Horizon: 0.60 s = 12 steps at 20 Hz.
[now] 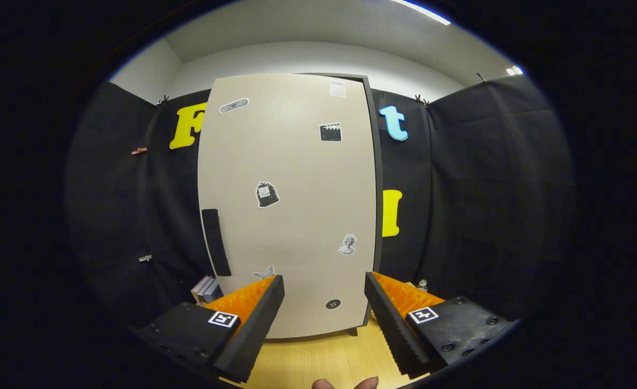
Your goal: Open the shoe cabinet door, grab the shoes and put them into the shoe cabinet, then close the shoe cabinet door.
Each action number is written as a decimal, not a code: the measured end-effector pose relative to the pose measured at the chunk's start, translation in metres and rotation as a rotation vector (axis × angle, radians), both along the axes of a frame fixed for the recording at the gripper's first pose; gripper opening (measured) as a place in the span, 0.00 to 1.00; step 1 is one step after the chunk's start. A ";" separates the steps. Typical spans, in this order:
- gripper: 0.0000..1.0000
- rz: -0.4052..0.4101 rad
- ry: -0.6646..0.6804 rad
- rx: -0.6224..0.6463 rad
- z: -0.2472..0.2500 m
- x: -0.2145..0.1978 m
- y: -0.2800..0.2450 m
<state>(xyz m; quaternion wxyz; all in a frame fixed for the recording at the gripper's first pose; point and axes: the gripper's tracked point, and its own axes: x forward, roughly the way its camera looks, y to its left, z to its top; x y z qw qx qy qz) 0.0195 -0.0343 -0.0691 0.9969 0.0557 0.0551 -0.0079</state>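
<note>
Our gripper (323, 292) hangs with its two fingers spread wide and nothing between them, one finger at the lower left of the frame and the other at the lower right, both aimed straight at the shoe cabinet door (288, 205), which stands just beyond them and fills the middle of the frame. The door sits shut, flush across the cabinet front, its pale face dotted with small stickers; its dark vertical handle (216, 242) lies along the door's left edge, above and a little left of the left finger and clear of it. Below the fingers runs the wooden floor (323, 359), and at the bottom centre of the frame we see the tips of a person's fingers (345, 384). A small stack of books (206, 290) peeks out at the lower left, beside the cabinet's foot and behind the left finger. No shoes meet our eye from here. With the door shut and the fingers empty, we judge that the scene fits two stages equally: the door yet to be pulled open for the shoes, or the door closed again with the shoes inside. Nothing here settles which, so we call no move.
</note>
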 end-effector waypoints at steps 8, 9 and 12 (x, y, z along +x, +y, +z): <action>0.98 0.003 -0.004 0.002 0.003 0.000 -0.002; 0.98 0.004 -0.002 0.004 0.002 0.001 -0.001; 0.98 0.005 0.000 0.005 0.000 -0.002 -0.002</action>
